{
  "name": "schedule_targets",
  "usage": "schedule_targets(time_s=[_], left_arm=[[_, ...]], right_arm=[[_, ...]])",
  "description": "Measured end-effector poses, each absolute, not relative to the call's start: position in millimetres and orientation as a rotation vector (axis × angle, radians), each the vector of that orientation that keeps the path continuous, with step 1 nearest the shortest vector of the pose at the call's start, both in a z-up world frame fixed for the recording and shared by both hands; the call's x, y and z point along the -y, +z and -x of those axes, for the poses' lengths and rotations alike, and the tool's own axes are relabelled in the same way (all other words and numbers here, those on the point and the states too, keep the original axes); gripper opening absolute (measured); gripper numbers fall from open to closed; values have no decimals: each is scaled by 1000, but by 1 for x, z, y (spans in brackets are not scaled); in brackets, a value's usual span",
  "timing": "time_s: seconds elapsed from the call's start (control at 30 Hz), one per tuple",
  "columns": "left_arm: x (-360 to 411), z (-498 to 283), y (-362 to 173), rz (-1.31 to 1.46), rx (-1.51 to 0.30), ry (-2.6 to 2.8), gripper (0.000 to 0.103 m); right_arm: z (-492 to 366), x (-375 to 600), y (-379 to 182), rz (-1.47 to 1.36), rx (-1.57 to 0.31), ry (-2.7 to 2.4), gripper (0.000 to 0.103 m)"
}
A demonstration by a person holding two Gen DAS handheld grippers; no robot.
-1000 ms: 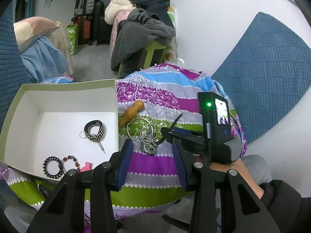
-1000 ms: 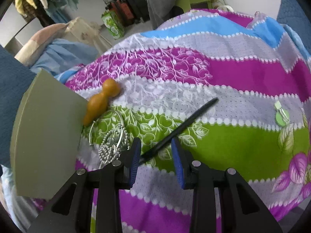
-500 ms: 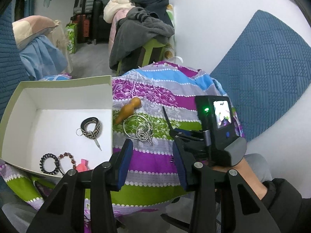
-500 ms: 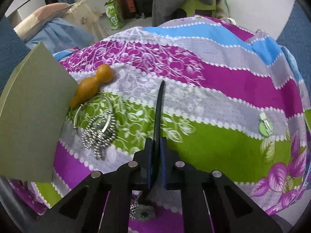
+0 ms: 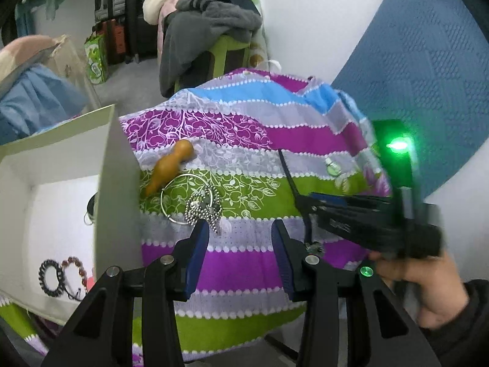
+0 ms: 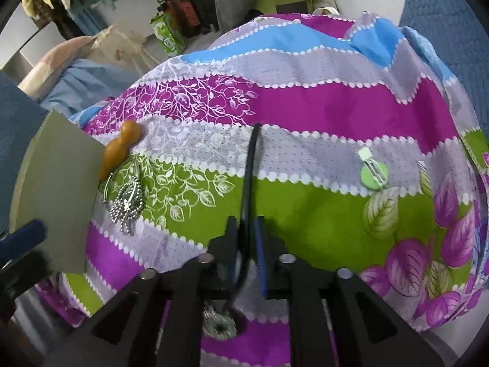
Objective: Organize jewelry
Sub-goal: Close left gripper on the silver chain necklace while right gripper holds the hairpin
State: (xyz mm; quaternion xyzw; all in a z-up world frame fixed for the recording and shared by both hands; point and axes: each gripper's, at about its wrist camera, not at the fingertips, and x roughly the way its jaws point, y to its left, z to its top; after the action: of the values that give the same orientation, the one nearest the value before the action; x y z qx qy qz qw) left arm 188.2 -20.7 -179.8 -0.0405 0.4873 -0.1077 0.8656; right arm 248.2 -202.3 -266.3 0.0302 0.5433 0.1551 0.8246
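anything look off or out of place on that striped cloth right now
The thin black cord stands up off the striped cloth between the right gripper fingers, which are opening, so it may slip. Its metal pendant dangles below. The silver bead chain still lies tangled outside the white box.

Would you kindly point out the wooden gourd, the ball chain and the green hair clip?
wooden gourd [image 6: 117,150]: right wrist view, on its lower bulb.
ball chain [image 6: 128,203]: right wrist view, on the bunched beads.
green hair clip [image 6: 373,175]: right wrist view, on its round disc.
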Motion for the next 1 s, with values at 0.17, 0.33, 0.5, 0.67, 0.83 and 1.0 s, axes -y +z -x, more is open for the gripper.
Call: schedule_targets(time_s=[0.17, 0.33, 0.5, 0.67, 0.83, 1.0], left_arm=[[34, -208, -203, 2, -1068, -151, 41], [40, -220, -225, -77, -1093, -91, 41], [41, -224, -240, -122, -1113, -65, 36], [41, -226, -249, -144, -1110, -57, 15], [34, -223, -249, -105, -1092, -81, 4], [23, -217, -235, 15, -1074, -162, 1]], right_arm=[[-239, 202, -263, -94, -1157, 363, 24], [-232, 203, -264, -99, -1175, 377, 24], [-227, 204, -259, -99, -1165, 380, 24], [-224, 207, -256, -107, -1160, 371, 24], [-222, 203, -258, -88, -1166, 364, 24], [-223, 202, -258, -78, -1164, 354, 24]])
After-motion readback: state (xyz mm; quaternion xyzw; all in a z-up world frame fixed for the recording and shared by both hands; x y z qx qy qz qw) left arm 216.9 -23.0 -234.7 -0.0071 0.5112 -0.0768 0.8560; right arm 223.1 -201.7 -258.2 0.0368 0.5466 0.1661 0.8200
